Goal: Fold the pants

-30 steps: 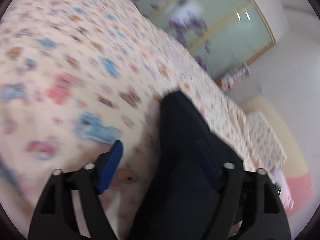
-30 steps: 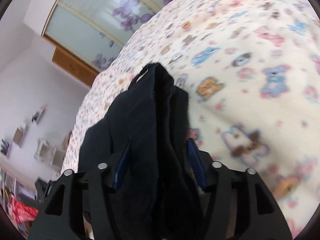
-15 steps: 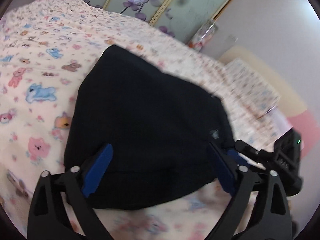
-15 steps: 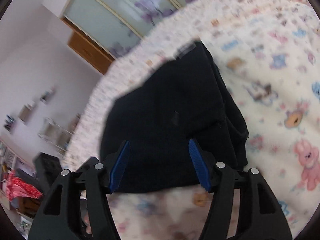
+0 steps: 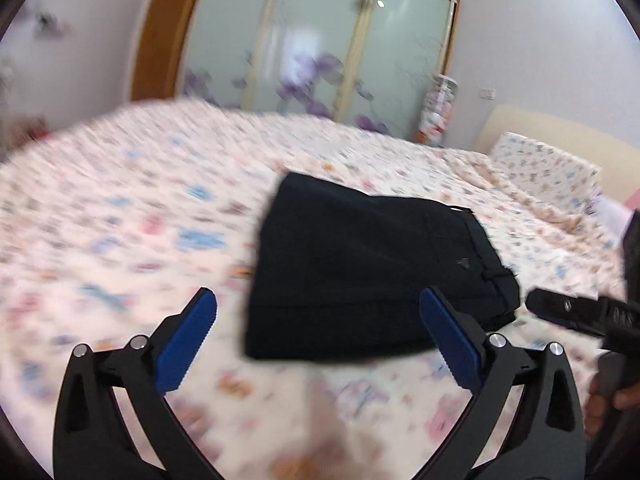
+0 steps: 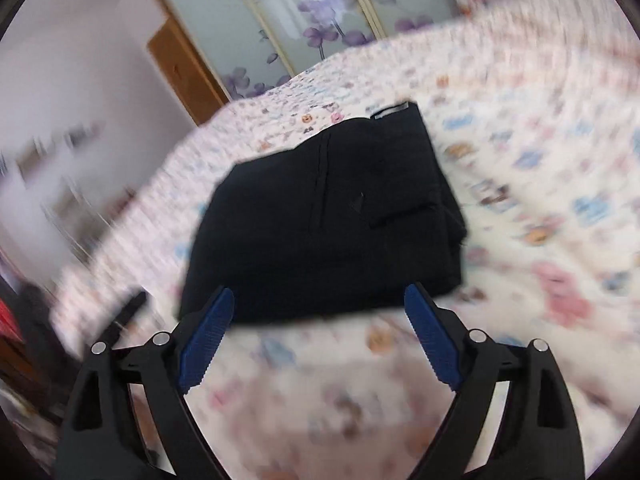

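Observation:
The black pants (image 5: 372,268) lie folded into a flat rectangle on the patterned bed sheet (image 5: 120,216). My left gripper (image 5: 320,312) hovers just short of their near edge, its jaws still opening wide with nothing between the blue pads (image 5: 184,340). In the right wrist view the same pants (image 6: 328,220) show a back pocket and waistband at the far right. My right gripper (image 6: 320,304) also hangs back from the near edge, jaws opening and empty. The right gripper's tip (image 5: 568,308) pokes in at the right of the left view.
The bed reaches back to a frosted wardrobe with purple flowers (image 5: 320,52) and a wooden door (image 6: 180,64). A pillow (image 5: 548,164) and headboard stand at the right. A hand (image 5: 612,400) shows at the right edge. Shelves blur past at the left (image 6: 48,160).
Both grippers let go of the pants, opened wide and pulled back from them. The pants, bunched in the jaws a second ago, now lie flat and folded on the bed.

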